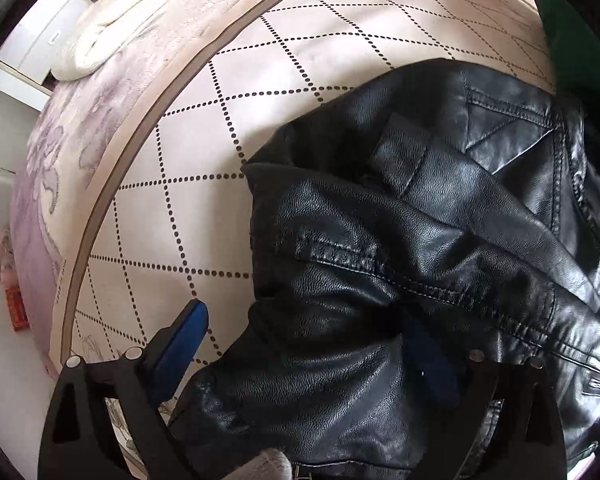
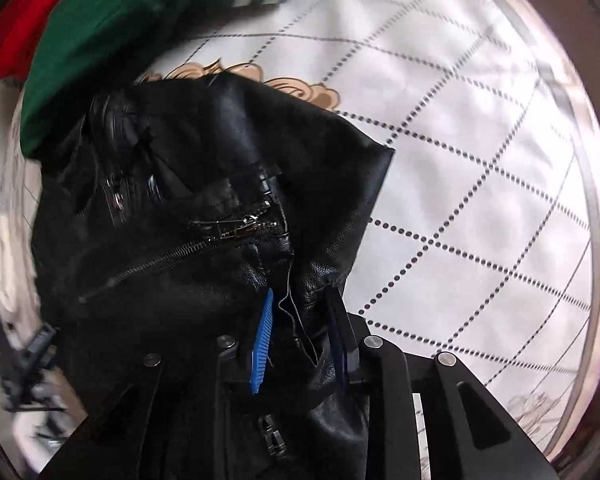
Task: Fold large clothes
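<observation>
Basically, the black leather jacket [image 1: 420,248] lies bunched on the white quilted mat with dotted diamond lines [image 1: 228,140], its long axis running away from both grippers toward the green knit garment [image 2: 100,40]. Left gripper [image 1: 312,344] — jaws spread wide, straddling a jacket fold w/o pinching. Right gripper [image 2: 300,336] is nearer the hem, clamped on a jacket edge.
</observation>
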The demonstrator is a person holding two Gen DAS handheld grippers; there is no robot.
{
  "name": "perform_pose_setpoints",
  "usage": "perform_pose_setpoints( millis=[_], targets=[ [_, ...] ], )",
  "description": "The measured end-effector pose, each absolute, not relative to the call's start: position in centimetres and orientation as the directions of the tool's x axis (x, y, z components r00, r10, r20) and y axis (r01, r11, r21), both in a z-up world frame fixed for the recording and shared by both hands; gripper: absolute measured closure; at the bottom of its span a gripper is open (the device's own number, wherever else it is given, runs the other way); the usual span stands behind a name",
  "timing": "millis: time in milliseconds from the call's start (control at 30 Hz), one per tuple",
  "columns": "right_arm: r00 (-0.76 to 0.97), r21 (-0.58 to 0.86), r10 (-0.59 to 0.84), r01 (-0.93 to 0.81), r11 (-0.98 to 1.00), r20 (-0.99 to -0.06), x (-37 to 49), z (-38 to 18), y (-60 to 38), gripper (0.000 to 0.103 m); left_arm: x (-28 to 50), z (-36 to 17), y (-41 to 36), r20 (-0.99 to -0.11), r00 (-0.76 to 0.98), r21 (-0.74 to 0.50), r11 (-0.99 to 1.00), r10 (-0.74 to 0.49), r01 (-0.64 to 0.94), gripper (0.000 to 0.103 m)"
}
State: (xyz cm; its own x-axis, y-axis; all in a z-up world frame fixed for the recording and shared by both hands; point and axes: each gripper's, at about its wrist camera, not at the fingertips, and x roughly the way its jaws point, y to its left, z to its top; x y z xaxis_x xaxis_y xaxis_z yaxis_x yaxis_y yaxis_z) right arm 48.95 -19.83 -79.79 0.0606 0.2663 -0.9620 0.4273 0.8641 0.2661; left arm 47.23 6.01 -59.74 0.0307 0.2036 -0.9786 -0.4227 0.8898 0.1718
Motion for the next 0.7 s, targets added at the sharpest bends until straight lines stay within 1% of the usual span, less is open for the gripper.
perform_pose_setpoints(
  millis=[67,167,233,267,300,367,433,467,533,633,700],
  targets=[
    [0.097,0.301,0.288,0.447,0.843,-0.953,48.5,-78.3,-21.1,0.07,46.7,-58.7,6.0,-0.976,0.046,0.175,0.888,0.214,-0.424,0.004],
    [0.139,0.347,0.319,0.42,0.839,-0.938,47.6,-77.1,-21.6,0.07,45.5,-56.1,5.4,-0.972,0.102,0.15,0.89,0.212,-0.43,0.004],
    [0.134,0.388,0.365,0.366,0.846,-0.921,47.5,-77.9,-20.7,0.07,45.1,-55.0,4.1,-0.963,0.135,0.161,0.898,0.235,-0.41,0.004],
    [0.116,0.38,0.362,0.339,0.861,-0.925,48.0,-78.7,-20.1,0.07,45.1,-54.8,3.4,-0.959,0.142,0.171,0.902,0.244,-0.397,0.004],
    [0.101,0.346,0.331,0.31,0.886,-0.938,48.5,-79.5,-19.3,0.07,45.1,-55.1,2.7,-0.956,0.142,0.185,0.906,0.255,-0.381,0.004],
    [0.074,0.289,0.279,0.263,0.921,-0.957,49.2,-81.5,-18.3,0.07,45.5,-56.7,1.8,-0.951,0.115,0.23,0.907,0.286,-0.352,0.004],
    [0.049,0.253,0.248,0.25,0.935,-0.967,49.7,-83.1,-17.9,0.069,45.9,-59.1,1.5,-0.956,0.075,0.246,0.911,0.285,-0.331,0.003],
    [0.041,0.24,0.237,0.239,0.941,-0.971,49.9,-83.4,-17.7,0.069,46.1,-59.6,1.6,-0.955,0.078,0.244,0.907,0.286,-0.343,0.0],
    [0.021,0.212,0.213,0.221,0.952,-0.977,50.2,-83.3,-17.1,0.069,46.4,-59.3,1.8,-0.953,0.079,0.247,0.904,0.291,-0.349,0.0],
    [0.001,0.252,0.259,0.245,0.936,-0.966,50.7,-82.6,-16.8,0.066,45.8,-58.0,2.0,-0.952,0.091,0.24,0.9,0.291,-0.365,0.0],
    [0.011,0.305,0.314,0.273,0.912,-0.949,50.1,-80.9,-18.1,0.066,44.6,-56.3,1.3,-0.956,0.114,0.215,0.907,0.271,-0.361,0.0]
  ],
)
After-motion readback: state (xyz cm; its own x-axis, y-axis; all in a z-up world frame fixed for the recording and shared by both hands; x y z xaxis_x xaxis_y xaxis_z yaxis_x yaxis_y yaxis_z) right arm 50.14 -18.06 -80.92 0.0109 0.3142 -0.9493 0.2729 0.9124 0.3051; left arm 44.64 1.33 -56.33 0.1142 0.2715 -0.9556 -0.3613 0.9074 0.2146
